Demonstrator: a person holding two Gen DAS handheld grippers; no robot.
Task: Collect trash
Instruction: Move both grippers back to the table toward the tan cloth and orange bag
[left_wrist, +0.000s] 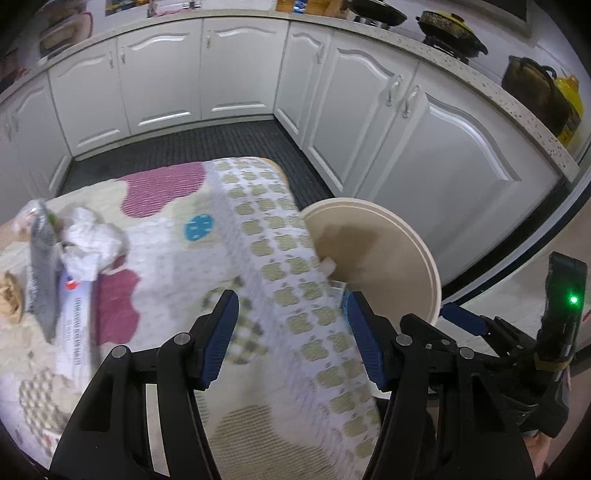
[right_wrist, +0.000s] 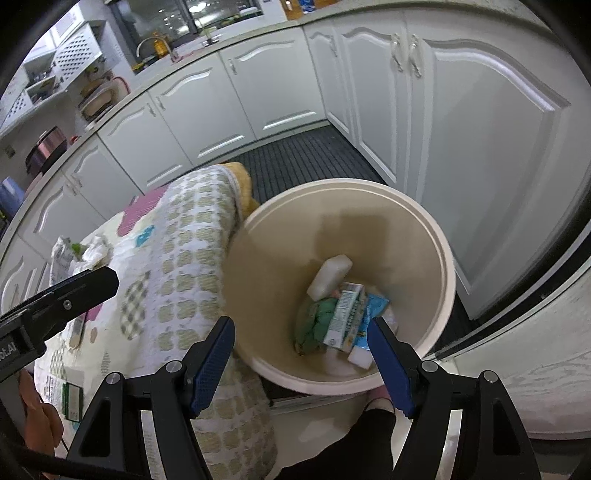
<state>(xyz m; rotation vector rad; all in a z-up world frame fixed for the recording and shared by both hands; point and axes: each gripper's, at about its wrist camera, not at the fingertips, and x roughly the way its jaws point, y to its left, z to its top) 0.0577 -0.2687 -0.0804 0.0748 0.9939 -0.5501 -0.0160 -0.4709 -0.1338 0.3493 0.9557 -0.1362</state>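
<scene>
Both tongs were found wide apart and empty. Left tongs were held over the near part of the cloth-covered desk; right tongs were held above the near rim of the cream bin, which stood on the floor just beside the desk's right edge. Items already deposited were noted in the bin: a white block, a printed carton, a green wad and a blue wrapper.

Remaining trash was observed on the desk, forward and to the left of the left tongs: a flat printed packet with its long axis running roughly away from the camera, a grey pouch lying partly over it, and crumpled white paper touching both. A brown scrap was seen at the far left edge; its nature could not be determined.

It was judged that the left tongs were the nearer to this cluster, and that the next pick would call for a reach leftward and forward. White cabinets were recorded beyond.
</scene>
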